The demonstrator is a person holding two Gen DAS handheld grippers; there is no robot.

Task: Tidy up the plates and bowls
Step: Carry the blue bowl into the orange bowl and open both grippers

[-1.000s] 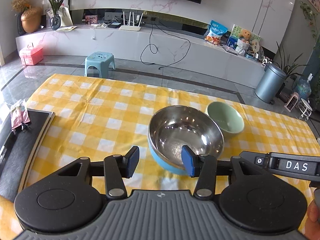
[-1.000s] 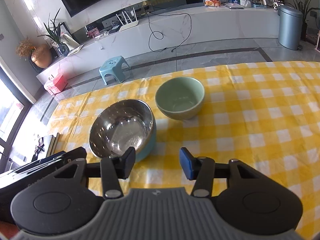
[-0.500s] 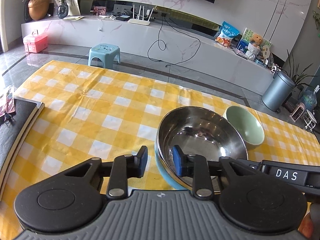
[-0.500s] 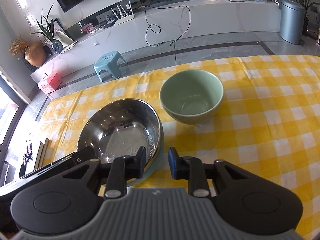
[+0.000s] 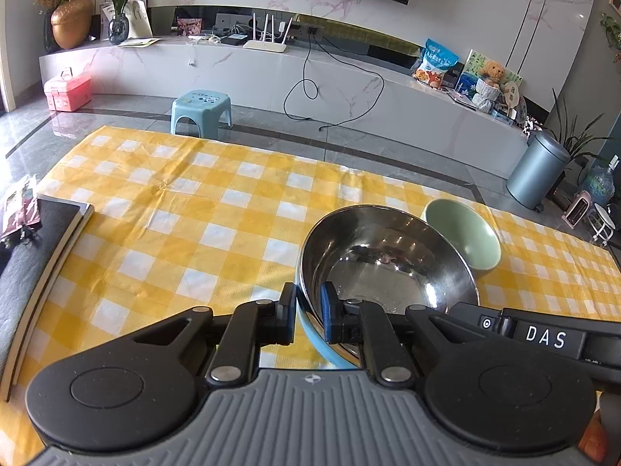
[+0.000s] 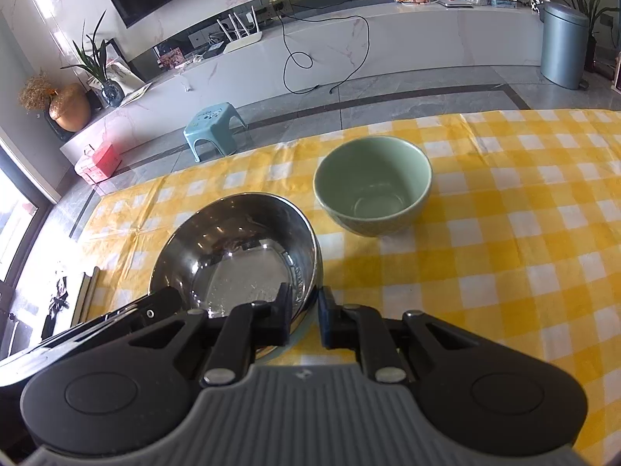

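The desk (image 5: 217, 209), covered in a yellow-and-white checked cloth, carries two bowls set close together near its middle. The bigger one, a steel bowl (image 5: 388, 268) with a pale blue outer shell, sits nearest the person; the smaller green bowl (image 6: 372, 184) stands upright just beyond it, and whether the two touch is hard to say from these angles. The left tongs (image 5: 308, 312) are pinching the steel bowl's near rim on its left side, one pad inside and one outside; the right tongs (image 6: 304, 316) appear pressed onto the rim on the opposite side, though the fisheye leaves the outer pad's contact a little uncertain. The step in hand looks like a two-sided lift of the steel bowl, probably to bring it together with the green one. To do it well, both grips should rise together so the bowl stays level, since a thin polished rim can slip or pivot between pads if one side leads. Keeping the pinch firm and the motion slow, and clearing the green bowl's lip before moving across, should avoid a knock.
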